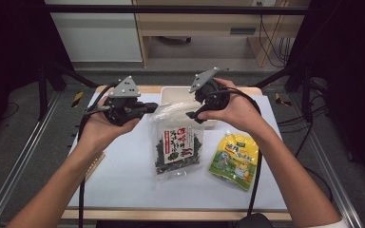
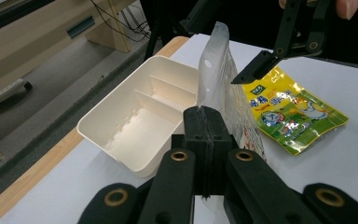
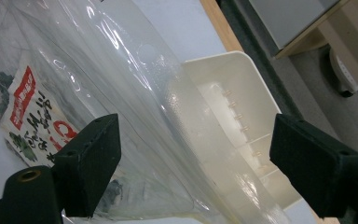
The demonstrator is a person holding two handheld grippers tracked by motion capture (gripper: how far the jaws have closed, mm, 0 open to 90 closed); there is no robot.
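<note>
Two grippers are at work over the white table (image 1: pixel 123 180), and the job in hand looks like moving a snack bag toward the divided tray. Starting at the left: the left gripper (image 1: pixel 145 108) has its jaws pressed together on the clear top edge of the seaweed bag (image 1: pixel 178 149), lifting that edge off the table while the printed lower part (dark flakes, red and white label) seems to rest on the surface. In the left gripper view the film (image 2: pixel 216 70) stands upright between the closed jaws, with the cream tray (image 2: pixel 135 121) just beyond it, its compartments bare. Moving right, the right gripper (image 1: pixel 195 114) hovers at the bag's other top corner with its jaws spread wide; in the right gripper view the clear film (image 3: pixel 135 107) passes between them, touching neither pad as far as I can tell. Farther right lies the yellow pouch (image 1: pixel 234 160), flat and apart from both grippers.

My judgement: this is the second-grip stage. The next move calls for closing the right jaws on the free corner, then raising both hands together so the bag clears the tray's near wall.
</note>
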